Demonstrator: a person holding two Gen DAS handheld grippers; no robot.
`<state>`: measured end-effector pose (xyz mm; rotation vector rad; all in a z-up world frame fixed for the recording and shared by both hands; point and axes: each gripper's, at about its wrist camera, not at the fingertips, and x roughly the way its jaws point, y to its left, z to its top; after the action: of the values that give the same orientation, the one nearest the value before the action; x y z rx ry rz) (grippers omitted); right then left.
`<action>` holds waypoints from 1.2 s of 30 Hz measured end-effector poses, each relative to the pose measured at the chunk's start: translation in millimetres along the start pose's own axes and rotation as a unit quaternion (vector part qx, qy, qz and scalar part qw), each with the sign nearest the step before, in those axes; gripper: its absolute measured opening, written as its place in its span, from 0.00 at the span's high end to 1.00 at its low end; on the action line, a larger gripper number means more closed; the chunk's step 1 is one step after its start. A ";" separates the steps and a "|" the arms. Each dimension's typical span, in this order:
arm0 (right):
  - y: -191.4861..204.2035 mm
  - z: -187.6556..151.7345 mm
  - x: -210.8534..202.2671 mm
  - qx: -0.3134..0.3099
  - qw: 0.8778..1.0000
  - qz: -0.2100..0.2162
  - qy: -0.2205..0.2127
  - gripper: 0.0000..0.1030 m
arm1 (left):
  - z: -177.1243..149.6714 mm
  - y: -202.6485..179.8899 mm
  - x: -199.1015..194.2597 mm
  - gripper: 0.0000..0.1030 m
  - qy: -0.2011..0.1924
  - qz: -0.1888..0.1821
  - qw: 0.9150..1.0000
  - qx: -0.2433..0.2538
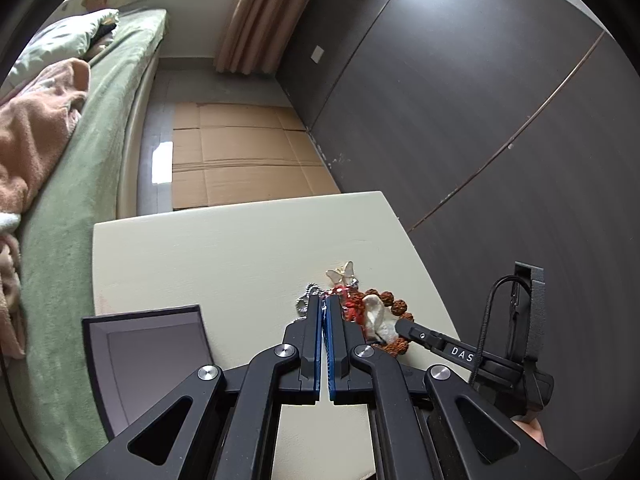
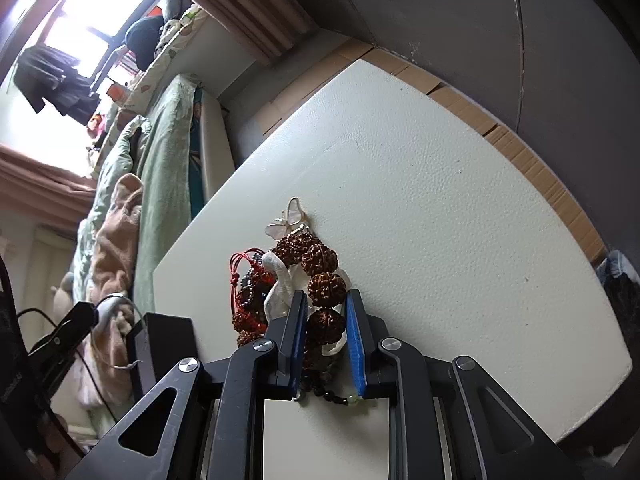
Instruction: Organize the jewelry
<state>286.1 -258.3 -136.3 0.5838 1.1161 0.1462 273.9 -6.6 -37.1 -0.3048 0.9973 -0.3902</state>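
Two pairs of jaws work at one tangled heap of jewelry. The left gripper (image 1: 325, 304) has its jaws pressed fully together at the heap's left edge, apparently pinching a thin silver chain (image 1: 306, 300), though the contact is hard to make out. The right gripper (image 2: 326, 320) has its jaws narrow around the large brown seed beads of a bracelet (image 2: 324, 280); whether the pads press on them I cannot tell. Around these lie a red cord (image 2: 244, 264), a white piece (image 2: 280, 276) and a butterfly ornament (image 2: 290, 220), all touching, on the near part of the pale desk (image 2: 440, 220). An open dark box (image 1: 152, 344) stands to the left. Since the strands seem intertwined, lifting one may drag the rest, snag the chain, or sweep pieces off the desk edge.
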 end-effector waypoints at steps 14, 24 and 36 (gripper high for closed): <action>-15.0 1.3 -11.8 0.012 0.999 -0.032 0.013 0.73 | -4.0 25.1 -16.1 0.99 -0.013 0.003 1.000 -0.014; -8.7 -10.3 13.6 0.015 0.998 -0.020 0.053 0.68 | -0.6 27.3 -6.0 0.99 -0.006 0.005 1.000 -0.012; -14.8 -8.6 3.3 0.038 0.999 0.014 0.016 0.80 | -3.4 22.9 -16.7 0.99 -0.017 0.004 1.000 -0.011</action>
<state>277.5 -266.3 -149.2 0.6671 1.1485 0.1383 267.0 21.1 -36.0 -0.3267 0.9706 -0.3668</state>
